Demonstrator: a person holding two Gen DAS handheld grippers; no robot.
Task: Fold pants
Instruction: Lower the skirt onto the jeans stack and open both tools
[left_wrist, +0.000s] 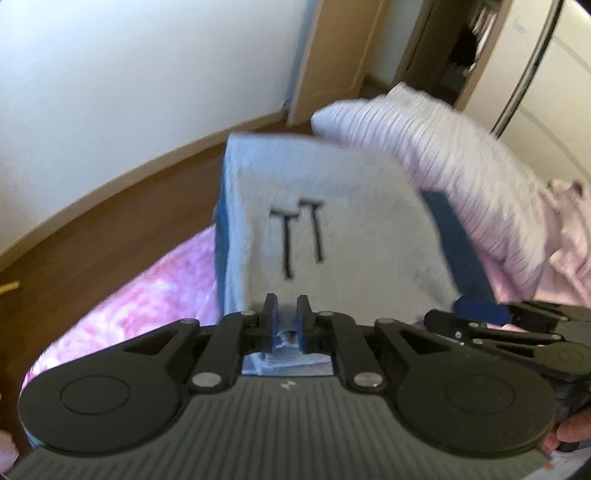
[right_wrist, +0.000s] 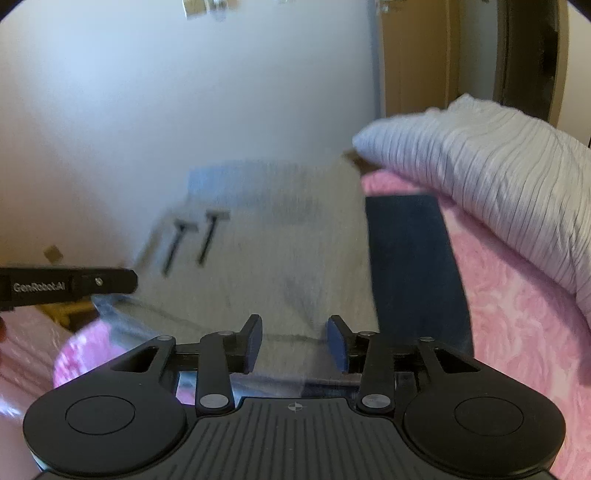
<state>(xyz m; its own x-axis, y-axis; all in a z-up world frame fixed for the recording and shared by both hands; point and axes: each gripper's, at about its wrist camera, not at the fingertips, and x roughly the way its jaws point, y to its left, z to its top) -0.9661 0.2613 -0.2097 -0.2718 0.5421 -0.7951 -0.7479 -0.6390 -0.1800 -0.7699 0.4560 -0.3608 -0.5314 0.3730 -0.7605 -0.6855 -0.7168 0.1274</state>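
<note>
Pants (left_wrist: 325, 236) pinched in left claw (left_wrist: 287, 321)

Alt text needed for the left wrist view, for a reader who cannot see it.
The left gripper is shut on the near edge of light grey pants, which rise ahead of the camera showing a black stitched mark. A pale ribbed garment lies past them on a pink blanket, and the right gripper shows at the right edge.
</note>
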